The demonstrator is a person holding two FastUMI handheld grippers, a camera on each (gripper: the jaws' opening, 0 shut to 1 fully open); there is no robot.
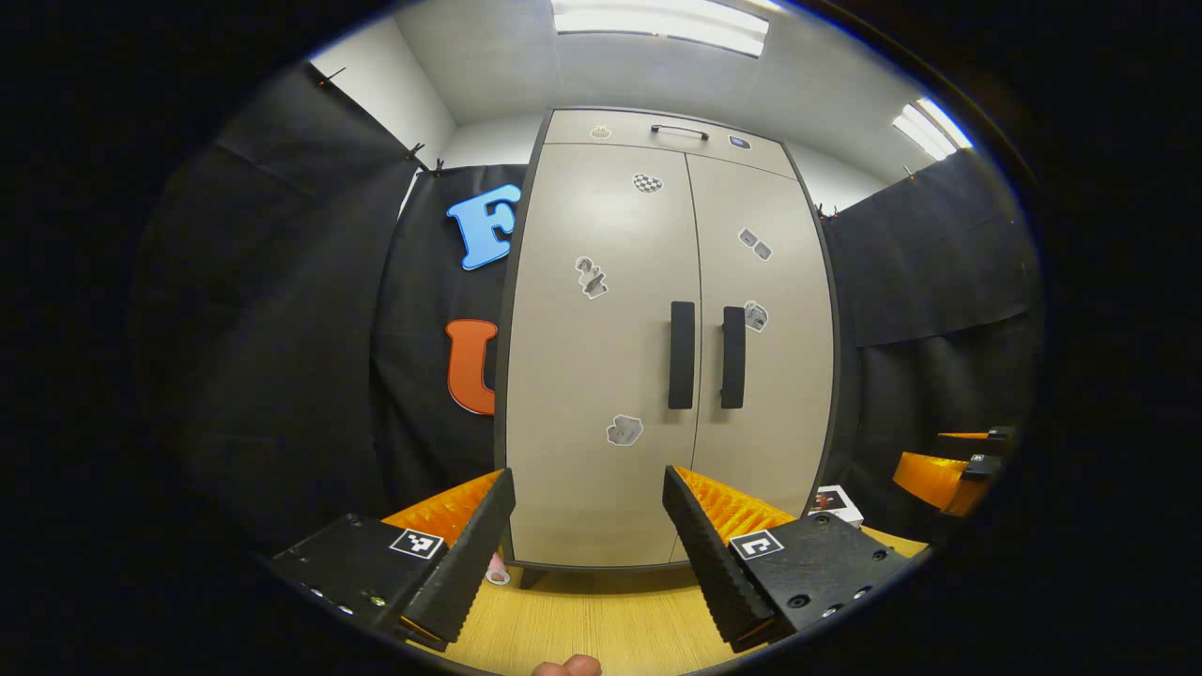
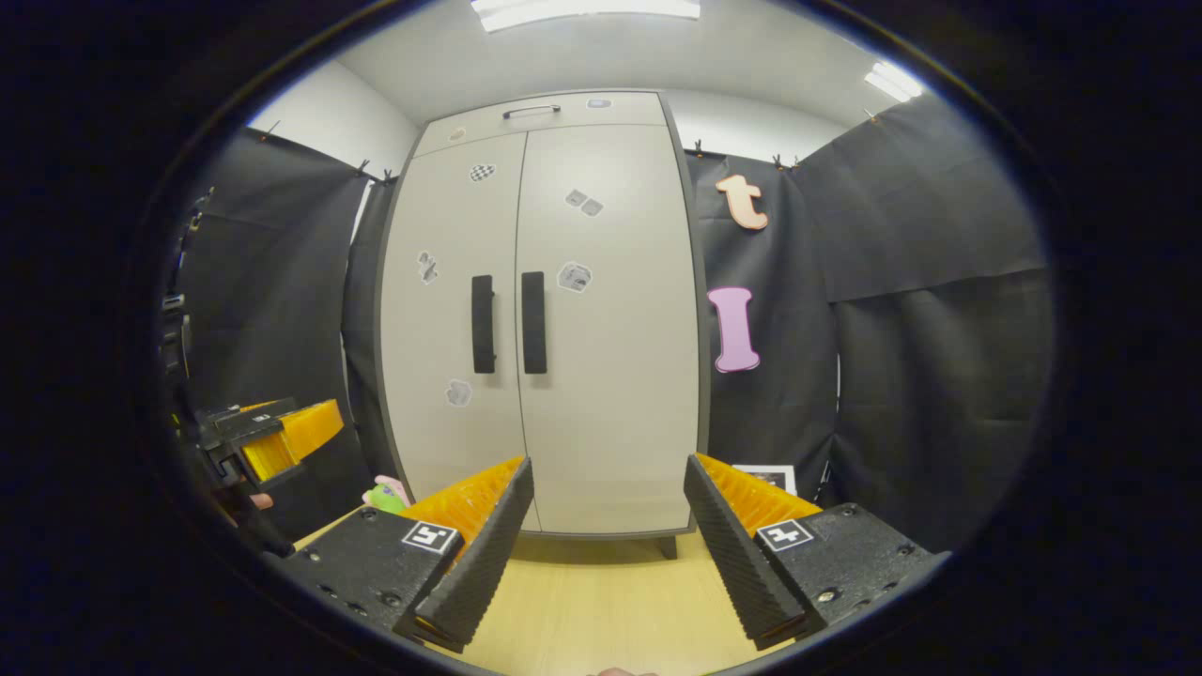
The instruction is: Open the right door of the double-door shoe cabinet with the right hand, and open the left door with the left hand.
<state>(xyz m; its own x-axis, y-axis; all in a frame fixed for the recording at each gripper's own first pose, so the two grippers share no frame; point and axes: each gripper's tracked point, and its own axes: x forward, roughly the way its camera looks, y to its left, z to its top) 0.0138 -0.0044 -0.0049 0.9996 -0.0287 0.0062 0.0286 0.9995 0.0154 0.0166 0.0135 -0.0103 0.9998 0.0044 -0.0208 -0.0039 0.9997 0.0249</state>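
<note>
Here: left gripper (image 1: 589,526) fingers apart | shoe cabinet (image 1: 657,376) doors closed

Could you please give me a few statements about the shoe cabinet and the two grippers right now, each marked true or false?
1. Both doors of the cabinet are shut. True.
2. The right gripper is clamped on the right handle. False: its jaws stand open, short of the cabinet and holding nothing.
3. The left gripper has its jaws open. True.
4. The two black handles, left handle included, run sideways across the doors. False: they stand upright, side by side at the middle seam.
5. The drawer above the doors is pulled out. False: it sits closed.
</note>
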